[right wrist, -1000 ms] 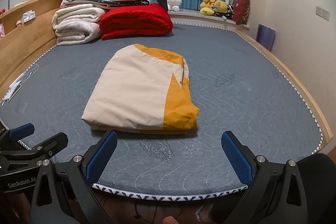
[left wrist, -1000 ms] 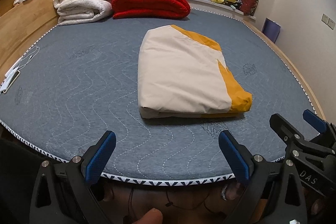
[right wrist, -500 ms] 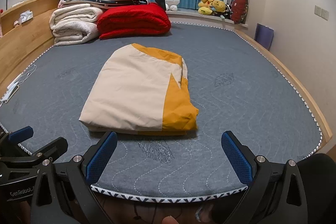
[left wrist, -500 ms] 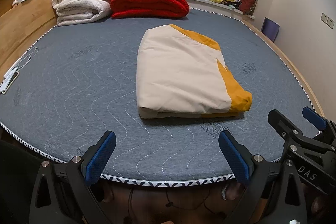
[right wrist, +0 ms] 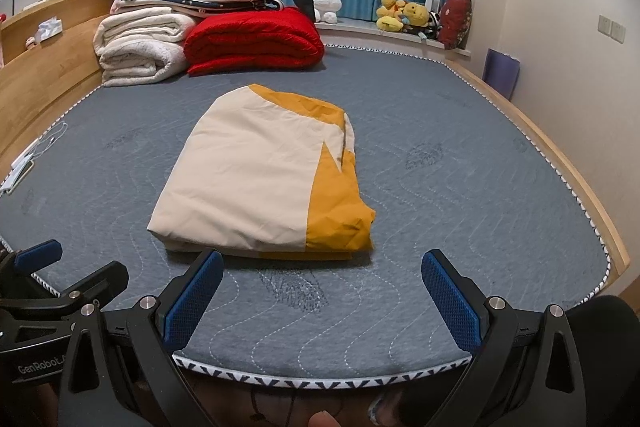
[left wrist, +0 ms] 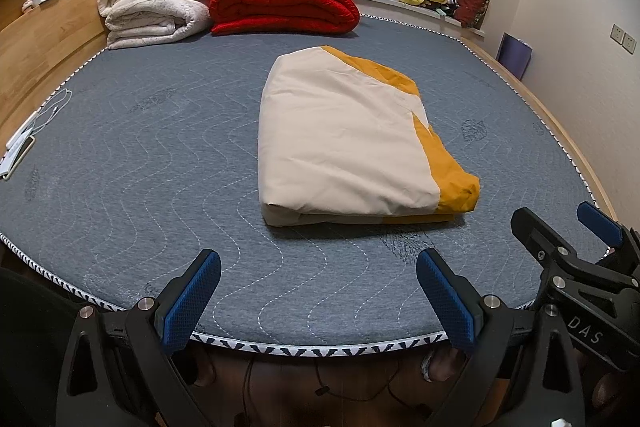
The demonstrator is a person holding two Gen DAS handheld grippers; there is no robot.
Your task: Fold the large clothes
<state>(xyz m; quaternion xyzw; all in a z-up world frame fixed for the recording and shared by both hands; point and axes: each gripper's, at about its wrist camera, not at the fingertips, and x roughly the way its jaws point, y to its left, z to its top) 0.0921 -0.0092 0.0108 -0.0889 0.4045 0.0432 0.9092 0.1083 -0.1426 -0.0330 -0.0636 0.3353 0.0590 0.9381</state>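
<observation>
Left claw [left wrist: 318, 297] and right claw [right wrist: 322, 297] both wide, empty; folded cream-and-yellow garment [right wrist: 266, 183] lying ahead on bed [right wrist: 460, 195].

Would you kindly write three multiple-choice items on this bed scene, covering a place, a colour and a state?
1. Where does the folded garment lie?
A. mid-mattress
B. on the blankets
C. on the floor

2. What colour is the blanket beside the white blankets?
A. green
B. red
C. black

3. How do the jaws of the left gripper and right gripper stand?
A. both shut
B. one shut on cloth
C. both open, empty

Answers:
1 A: grey mattress shows all round it.
2 B: it is plainly red.
3 C: pads wide apart, nothing between.
</observation>
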